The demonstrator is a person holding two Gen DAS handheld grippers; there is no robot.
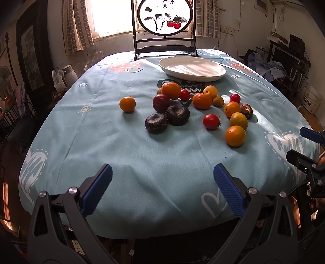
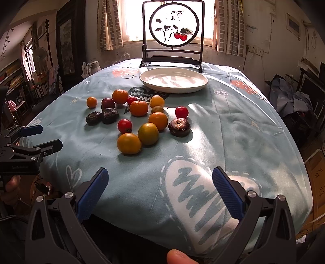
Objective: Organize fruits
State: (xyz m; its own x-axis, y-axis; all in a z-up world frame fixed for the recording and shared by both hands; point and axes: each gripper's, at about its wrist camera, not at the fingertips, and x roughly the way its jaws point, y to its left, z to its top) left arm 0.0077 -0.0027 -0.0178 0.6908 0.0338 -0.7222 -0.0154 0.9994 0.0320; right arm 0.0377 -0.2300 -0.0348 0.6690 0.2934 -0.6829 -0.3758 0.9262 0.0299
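Note:
Several fruits lie loose on the light blue tablecloth [image 1: 142, 158]: oranges [image 1: 127, 104] [image 2: 129, 143], red tomatoes [image 1: 211, 121] [image 2: 124, 126], a dark plum [image 1: 161, 103] and dark brown wrinkled fruits [image 1: 156, 122] [image 2: 179, 127]. Behind them stands an empty white plate [image 1: 192, 68] [image 2: 173, 80]. My left gripper [image 1: 162, 188] hangs open over the table's near edge, well short of the fruit. My right gripper [image 2: 160, 189] is open too, above a white heart print, nothing between its fingers. Each gripper shows at the side of the other's view.
A dark wooden stand with a round painted screen [image 1: 165, 16] [image 2: 173, 28] rises at the table's far edge behind the plate. Chairs, shelves and clutter surround the table. A person's fingertip [image 2: 178, 256] shows at the bottom of the right wrist view.

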